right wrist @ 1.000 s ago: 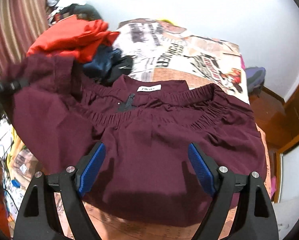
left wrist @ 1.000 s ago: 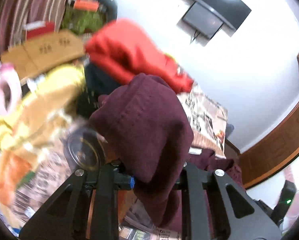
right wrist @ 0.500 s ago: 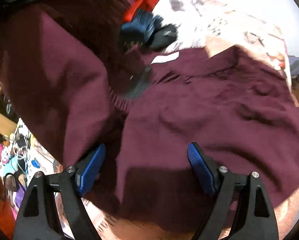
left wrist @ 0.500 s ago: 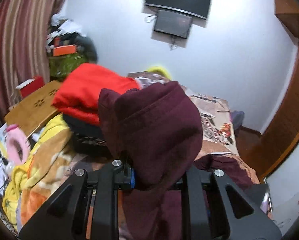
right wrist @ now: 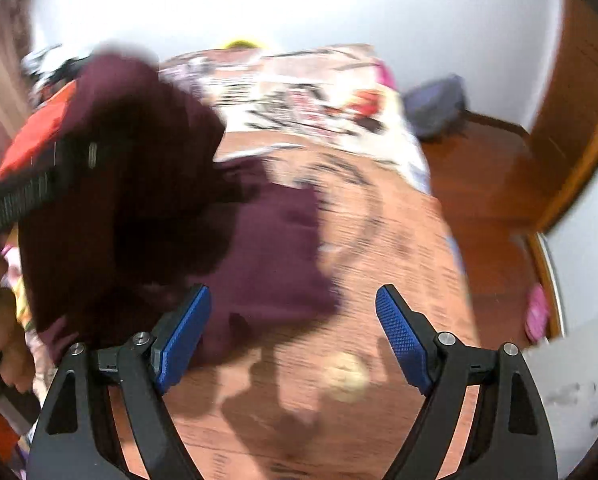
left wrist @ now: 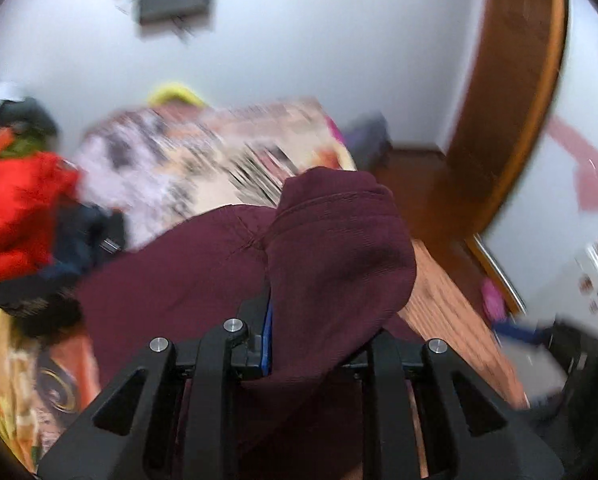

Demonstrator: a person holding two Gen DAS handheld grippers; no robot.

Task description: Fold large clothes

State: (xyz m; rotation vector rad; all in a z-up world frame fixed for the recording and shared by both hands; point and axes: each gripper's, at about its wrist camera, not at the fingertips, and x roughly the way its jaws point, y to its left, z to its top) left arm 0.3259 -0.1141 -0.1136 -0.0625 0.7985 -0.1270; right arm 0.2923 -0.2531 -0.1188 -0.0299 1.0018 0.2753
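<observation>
Maroon garment (right wrist: 267, 240) now doubled over on the bed (right wrist: 399, 248): sleeve end carried across from the left toward the right within the last second, most of the cloth lying flat, the lifted part hanging in front. Left tongs (left wrist: 311, 320) clamped on that fold, swinging fast, view blurred. Right tongs (right wrist: 293, 320) spread wide, holding nothing, above the garment's near edge. Likely mid-fold; laying down and smoothing to follow. Red pile (left wrist: 15, 216) beside, at left.

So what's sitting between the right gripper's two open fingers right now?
In the right wrist view, the right gripper frames mostly bare printed bedspread. The edge of the maroon garment lies just inside its left finger, not gripped.
</observation>
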